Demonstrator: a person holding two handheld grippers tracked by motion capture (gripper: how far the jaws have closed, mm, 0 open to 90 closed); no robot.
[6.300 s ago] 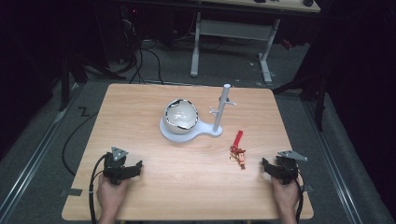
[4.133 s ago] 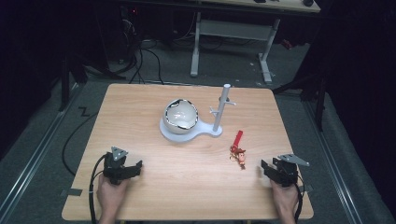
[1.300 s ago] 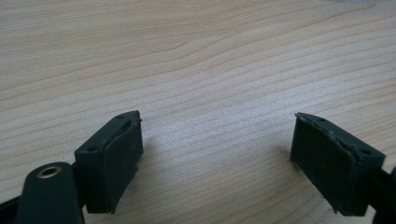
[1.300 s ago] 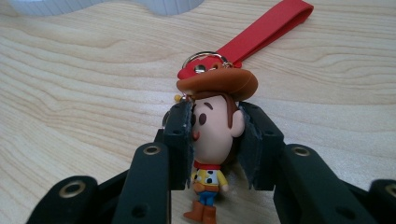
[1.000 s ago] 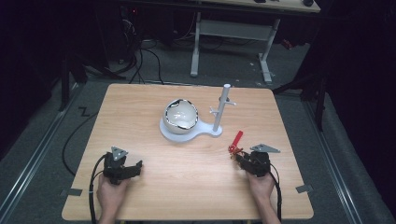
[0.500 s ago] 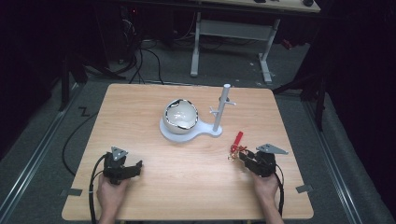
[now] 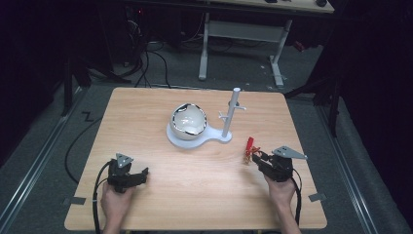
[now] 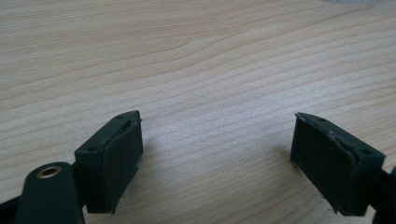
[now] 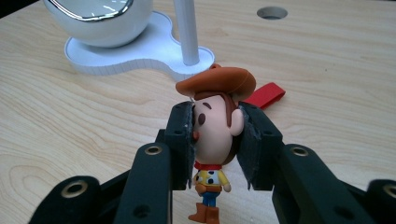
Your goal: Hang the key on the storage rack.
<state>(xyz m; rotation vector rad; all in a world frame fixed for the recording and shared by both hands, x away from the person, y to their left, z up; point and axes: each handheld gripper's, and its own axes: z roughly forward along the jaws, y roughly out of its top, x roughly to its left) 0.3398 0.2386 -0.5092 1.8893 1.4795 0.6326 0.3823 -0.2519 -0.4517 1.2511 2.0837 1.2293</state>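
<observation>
The right gripper (image 9: 215, 140) pinches the toy (image 9: 215, 135) by its head, at centre of the right gripper view, probably so the red strap (image 9: 265, 95) stays free for the stand (image 7: 198, 124) in the middle of the high view. The left gripper (image 8: 219, 154), jaws spread, waits over bare table (image 8: 187, 56). One toy, one stand, two grippers.
</observation>
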